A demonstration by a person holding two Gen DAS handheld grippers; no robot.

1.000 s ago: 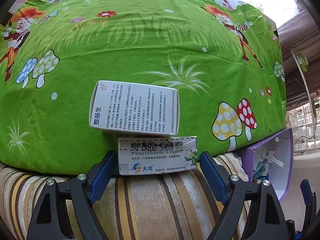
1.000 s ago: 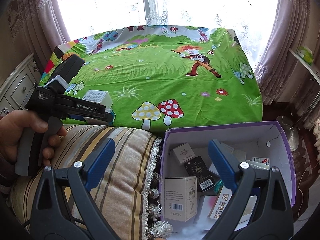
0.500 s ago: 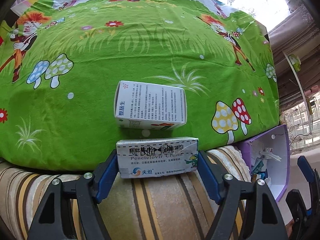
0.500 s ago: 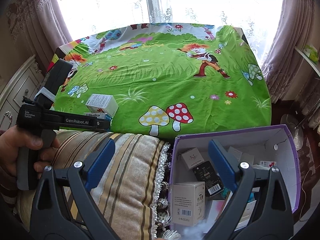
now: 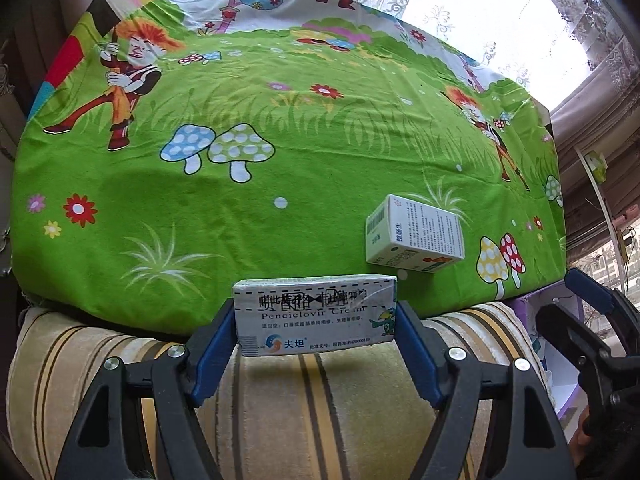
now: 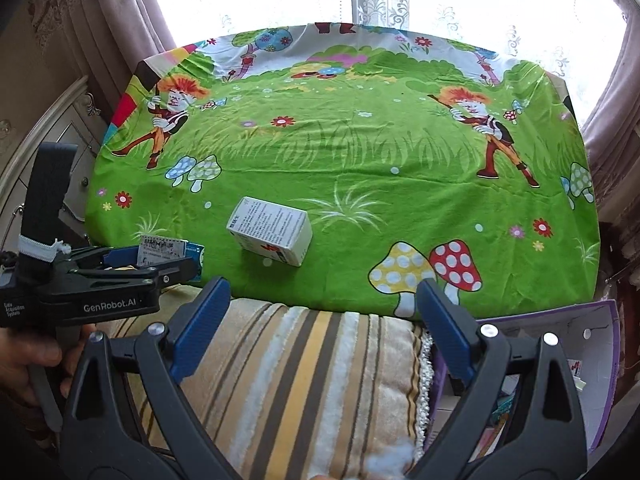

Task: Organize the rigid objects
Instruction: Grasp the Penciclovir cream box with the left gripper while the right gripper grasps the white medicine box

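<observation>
Left claw (image 5: 316,322) clamped on something; right claw (image 6: 324,320) gapes wide.

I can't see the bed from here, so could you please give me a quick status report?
Left gripper shut on Penciclovir cream box. Right gripper open, empty. White medicine box lies on green bedsheet. Nothing in the way.

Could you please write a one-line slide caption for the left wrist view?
Left gripper clamps a cream box above a striped cushion; a white box lies on the green sheet.
</observation>
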